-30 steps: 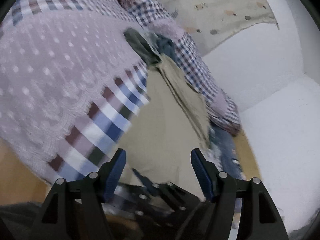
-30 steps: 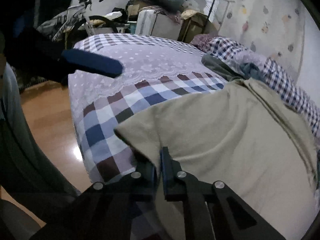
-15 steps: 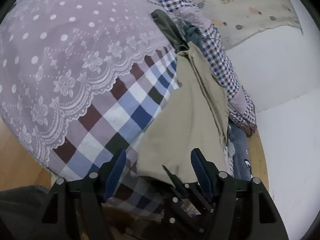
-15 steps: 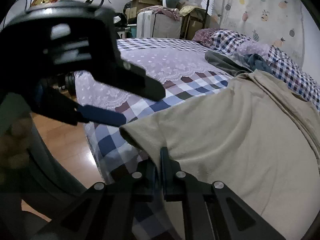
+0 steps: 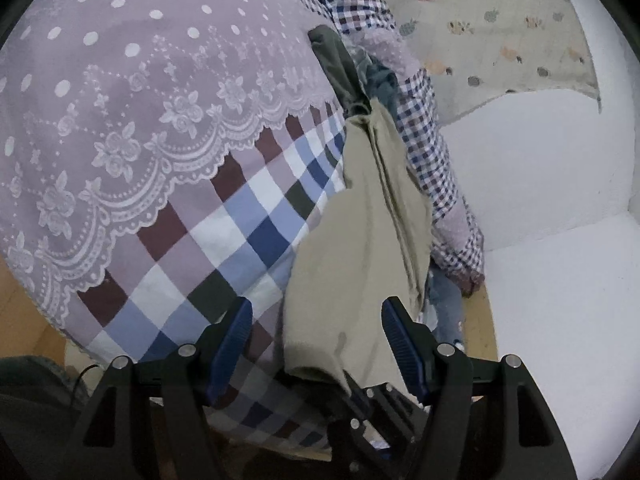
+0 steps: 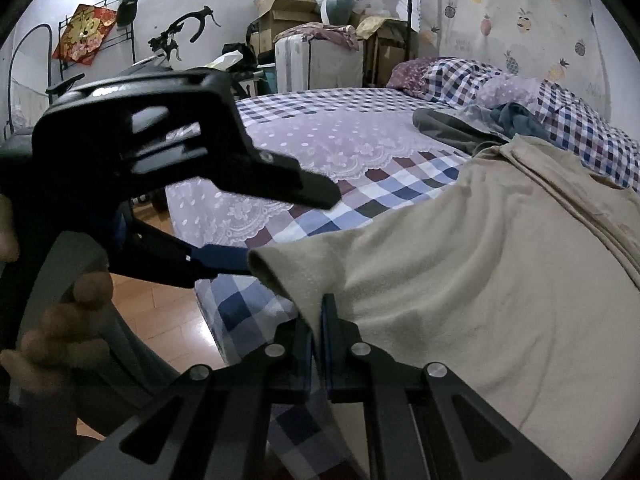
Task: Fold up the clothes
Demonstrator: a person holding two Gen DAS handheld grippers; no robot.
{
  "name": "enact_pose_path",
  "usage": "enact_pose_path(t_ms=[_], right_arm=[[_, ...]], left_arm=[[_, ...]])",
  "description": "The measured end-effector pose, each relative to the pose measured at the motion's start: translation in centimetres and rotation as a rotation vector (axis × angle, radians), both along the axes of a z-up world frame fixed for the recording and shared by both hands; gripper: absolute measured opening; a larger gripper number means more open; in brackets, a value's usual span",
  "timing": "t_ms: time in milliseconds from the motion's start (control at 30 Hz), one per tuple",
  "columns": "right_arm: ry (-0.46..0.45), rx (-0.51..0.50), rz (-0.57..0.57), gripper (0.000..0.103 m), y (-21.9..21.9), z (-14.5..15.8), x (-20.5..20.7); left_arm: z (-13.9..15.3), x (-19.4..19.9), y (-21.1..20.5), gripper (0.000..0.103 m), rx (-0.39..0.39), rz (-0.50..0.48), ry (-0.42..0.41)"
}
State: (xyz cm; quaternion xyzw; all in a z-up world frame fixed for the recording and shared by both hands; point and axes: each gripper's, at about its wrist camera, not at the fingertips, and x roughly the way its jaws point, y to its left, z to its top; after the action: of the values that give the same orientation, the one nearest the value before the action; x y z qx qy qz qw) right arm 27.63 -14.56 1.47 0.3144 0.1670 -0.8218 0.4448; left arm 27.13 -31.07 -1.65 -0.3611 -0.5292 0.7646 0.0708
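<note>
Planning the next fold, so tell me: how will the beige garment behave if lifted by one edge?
The beige garment will probably flop: it already drapes over the bed edge in soft creases. It looks fairly light, since the right gripper holds its hem with one pinch. Its matte, fleecy surface seems unlikely to slip.

Beige garment [image 6: 480,280] on checked bed [image 6: 400,184]

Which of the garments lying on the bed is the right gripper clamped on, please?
The beige garment: the right gripper pinches its near hem, while the grey-green clothes lie untouched farther up the bed.
</note>
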Motion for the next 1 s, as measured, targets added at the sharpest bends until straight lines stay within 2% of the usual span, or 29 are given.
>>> enact_pose_path(t_ms=[67, 133, 200, 233, 300, 367, 400, 433, 500, 533, 667, 767, 1000], right_arm=[[0.000, -0.004, 0.000, 0.003, 0.1, 0.0, 0.1], [0.001, -0.006, 0.001, 0.003, 0.1, 0.1, 0.1], [0.007, -0.005, 0.002, 0.003, 0.1, 0.0, 0.3], [0.010, -0.005, 0.002, 0.004, 0.1, 0.0, 0.3], [0.028, 0.009, -0.001, 0.006, 0.1, -0.1, 0.6], [0.077, 0.037, -0.015, 0.008, 0.1, -0.2, 1.1], [0.112, 0.050, -0.025, 0.019, 0.2, -0.2, 1.5], [0.153, 0.064, -0.038, 0.036, 0.3, -0.2, 1.8], [0.237, 0.091, -0.062, 0.052, 0.4, -0.2, 2.6], [0.282, 0.102, -0.073, 0.055, 0.5, -0.2, 2.9], [0.430, 0.160, -0.105, 0.061, 1.0, -0.5, 3.8], [0.489, 0.212, -0.114, 0.061, 1.9, -0.9, 4.1], [0.513, 0.318, -0.230, 0.061, 6.0, -1.5, 2.2]], left_arm=[[-0.1, -0.4, 0.5, 0.064, -0.015, -0.020, -0.015], [-0.1, -0.7, 0.8, 0.039, -0.025, -0.031, -0.026], [-0.1, -0.6, 0.7, 0.022, -0.028, -0.031, -0.032], [-0.1, -0.6, 0.7, 0.014, -0.030, -0.030, -0.035], [-0.1, -0.5, 0.7, 0.005, -0.033, -0.030, -0.041], [-0.2, -0.4, 0.7, 0.004, -0.037, -0.030, -0.047], [0.2, -0.3, 0.5, 0.004, -0.030, -0.027, -0.034], [0.5, -0.2, 0.4, 0.003, -0.022, -0.024, -0.020], [1.5, 0.1, 0.2, 0.003, -0.001, -0.020, 0.018], [2.0, 0.2, 0.1, 0.003, 0.005, -0.021, 0.035], [3.8, 0.7, -0.1, 0.003, 0.010, -0.022, 0.095], [4.8, 0.6, -0.2, 0.003, 0.016, -0.019, 0.122], [6.3, -0.3, -0.9, 0.003, 0.068, 0.008, 0.177]])
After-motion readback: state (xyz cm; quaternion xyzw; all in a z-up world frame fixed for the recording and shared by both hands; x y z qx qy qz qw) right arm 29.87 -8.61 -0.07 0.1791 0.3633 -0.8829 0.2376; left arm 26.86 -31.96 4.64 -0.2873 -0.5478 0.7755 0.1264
